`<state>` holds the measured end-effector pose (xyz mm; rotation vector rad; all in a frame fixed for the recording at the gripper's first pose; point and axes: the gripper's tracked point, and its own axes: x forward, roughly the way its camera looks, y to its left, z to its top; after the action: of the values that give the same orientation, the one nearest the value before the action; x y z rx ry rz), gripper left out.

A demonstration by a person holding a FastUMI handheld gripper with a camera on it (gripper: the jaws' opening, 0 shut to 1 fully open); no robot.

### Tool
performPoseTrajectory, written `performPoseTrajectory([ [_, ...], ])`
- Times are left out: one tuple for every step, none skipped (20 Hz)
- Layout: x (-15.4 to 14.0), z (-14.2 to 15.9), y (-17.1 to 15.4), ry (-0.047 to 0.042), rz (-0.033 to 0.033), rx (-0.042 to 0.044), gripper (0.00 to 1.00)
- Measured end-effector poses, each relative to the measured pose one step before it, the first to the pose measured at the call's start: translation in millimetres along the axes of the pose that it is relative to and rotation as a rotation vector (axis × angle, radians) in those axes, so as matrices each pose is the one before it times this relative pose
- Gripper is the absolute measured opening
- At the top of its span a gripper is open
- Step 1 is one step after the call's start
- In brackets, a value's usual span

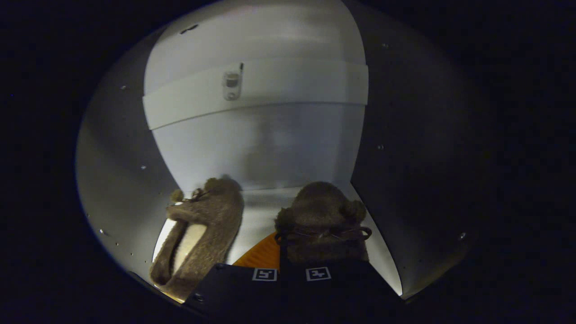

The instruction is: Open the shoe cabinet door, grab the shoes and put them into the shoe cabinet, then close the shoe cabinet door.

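Observation:
I am looking into the open shoe cabinet (270, 144), with its pale back wall ahead. Two brown fuzzy slippers are on the cabinet's white floor (258, 211). The left slipper (202, 234) lies on its own beside the left wall, its pale insole showing, clear of my fingers. The right slipper (324, 220) sits right at my fingers with its bow facing me. My gripper (288, 254) is nearly closed, and its fingers appear to pinch the near edge of the right slipper. The slipper hides the tip of the right finger.
A white shelf (270, 90) crosses the cabinet above the slippers, with a small metal fitting (232, 85) on its front. Side walls (117, 171) with rows of pin holes stand close on both sides. A strip of floor separates the two slippers.

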<state>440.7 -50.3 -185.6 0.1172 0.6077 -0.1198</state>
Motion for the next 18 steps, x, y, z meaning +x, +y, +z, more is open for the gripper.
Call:
performPoseTrajectory([
  [3.68, 1.77, -1.2, 0.00799, -0.01349, 0.00887, 0.08],
  [0.98, 0.74, 1.03, 0.00511, -0.00726, -0.00032, 0.11],
  [-1.88, -1.46, -0.86, 0.0149, -0.01062, -0.0109, 0.14],
  [-0.16, -2.79, 3.15, 0.01517, 0.00523, -0.0064, 0.15],
  [-0.54, -3.85, 5.18, 0.01562, 0.02248, -0.00569, 0.15],
  [-2.24, -2.03, 2.54, 0.00403, 0.00734, -0.01337, 0.26],
  [-6.04, -1.26, 2.87, 0.00555, 0.0084, -0.0172, 0.37],
  [-5.85, -3.05, 1.51, 0.00668, 0.00199, -0.01956, 0.48],
  [-5.5, -1.53, -0.57, 0.00005, -0.00402, -0.01835, 0.59],
  [-5.6, 0.13, -1.72, -0.00425, -0.00482, -0.01587, 0.71],
  [-6.81, 0.05, -0.44, 0.00045, 0.00162, -0.0054, 0.82],
  [-7.01, -0.8, 0.31, 0.00258, 0.00747, 0.00307, 0.93],
  [-6.68, 2.18, -2.15, -0.0055, -0.00087, 0.00502, 0.95],
  [-9.23, 2.04, -2.26, -0.00657, 0.00041, 0.00678, 0.98],
  [-9.4, 1.43, -1.03, -0.00369, 0.00213, 0.00398, 0.99],
  [-7.84, 1.7, -1.28, -0.00652, 0.00242, 0.0027, 0.99],
  [-9.71, 3.52, -1.27, -0.01648, 0.00276, 0.00098, 0.99],
  [-10.97, 8.2, -1.7, -0.03365, -0.00073, 0.00365, 0.98],
])
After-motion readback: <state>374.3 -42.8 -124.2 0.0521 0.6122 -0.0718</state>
